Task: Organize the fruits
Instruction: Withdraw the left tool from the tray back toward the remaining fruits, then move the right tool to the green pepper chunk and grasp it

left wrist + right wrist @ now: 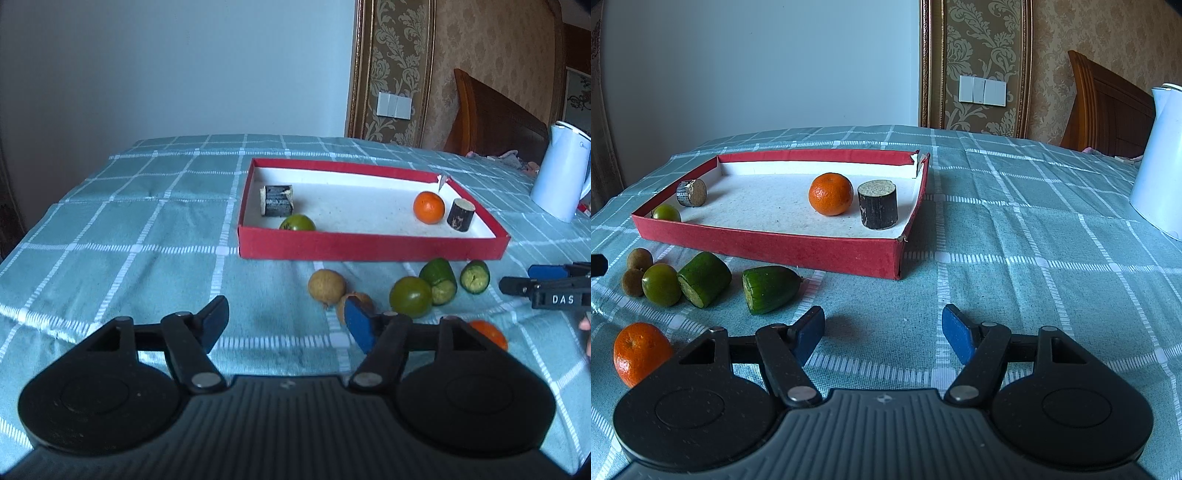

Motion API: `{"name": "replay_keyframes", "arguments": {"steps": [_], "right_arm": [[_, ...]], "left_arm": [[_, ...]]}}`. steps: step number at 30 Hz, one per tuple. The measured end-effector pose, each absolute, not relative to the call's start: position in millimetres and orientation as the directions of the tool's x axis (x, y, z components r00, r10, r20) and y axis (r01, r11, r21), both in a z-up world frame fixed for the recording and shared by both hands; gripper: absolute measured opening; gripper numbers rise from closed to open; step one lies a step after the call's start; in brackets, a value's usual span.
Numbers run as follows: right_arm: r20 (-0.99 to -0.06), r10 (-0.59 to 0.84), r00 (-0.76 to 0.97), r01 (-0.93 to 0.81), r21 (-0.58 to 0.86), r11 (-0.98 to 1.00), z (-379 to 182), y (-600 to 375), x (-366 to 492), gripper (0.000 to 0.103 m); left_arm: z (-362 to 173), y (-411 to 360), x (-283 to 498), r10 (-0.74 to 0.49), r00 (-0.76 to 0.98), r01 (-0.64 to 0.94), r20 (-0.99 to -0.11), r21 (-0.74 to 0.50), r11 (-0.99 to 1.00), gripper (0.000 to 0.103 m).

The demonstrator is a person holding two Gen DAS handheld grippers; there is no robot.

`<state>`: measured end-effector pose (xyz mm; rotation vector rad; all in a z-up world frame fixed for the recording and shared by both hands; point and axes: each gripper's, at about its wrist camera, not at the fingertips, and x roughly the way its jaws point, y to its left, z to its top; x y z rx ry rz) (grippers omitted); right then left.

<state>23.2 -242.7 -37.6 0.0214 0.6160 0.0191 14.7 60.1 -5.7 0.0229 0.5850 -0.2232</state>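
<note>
Left wrist view showed my left gripper (286,325) spread wide over the checked tabletop (129,236), nothing between its blue pads. Ahead of it sat the red box (369,249), and inside it I could see a green fruit (297,223) against the near wall, a dark cut cylinder (277,201) lying on its side just behind that, an orange (428,206) toward the far right corner, and a second dark cylinder (460,216) standing upright just beside the orange. On the cloth in front of the box lay a brown round fruit (327,286), another brown one (360,299) partly hidden behind my right pad, a loose green fruit (410,297), and two cut cucumber pieces (439,280) (475,277). A second orange (489,332) peeked out behind the gripper's right arm. At the right edge I saw my right gripper (546,280) and a white kettle (561,177) well beyond it.

From the right wrist view, my right gripper (882,328) was also spread apart and empty, over bare cloth to the right of the fruit. The loose orange (641,352) lay near its left finger, the cucumber pieces (703,278) (770,288) ahead and to the left, between the gripper and the box (768,247)
</note>
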Motion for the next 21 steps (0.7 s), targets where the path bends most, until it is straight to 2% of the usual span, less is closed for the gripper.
{"name": "replay_keyframes", "arguments": {"steps": [8, 18, 21], "right_arm": [[-0.578, 0.024, 0.816, -0.011, 0.026, 1.0, -37, -242, 23, 0.07], [-0.57, 0.011, 0.821, 0.001, 0.021, 1.0, -37, -243, 21, 0.072], [-0.565, 0.043, 0.824, -0.009, 0.062, 0.998, -37, -244, 17, 0.072]], "left_arm": [[-21, 61, 24, -0.193, 0.783, 0.212, -0.591, -0.038, 0.977, 0.068], [-24, 63, 35, -0.183, 0.784, 0.213, -0.593, -0.021, 0.977, 0.075], [-25, 65, 39, -0.177, 0.787, 0.209, -0.592, -0.015, 0.978, 0.075]]}}
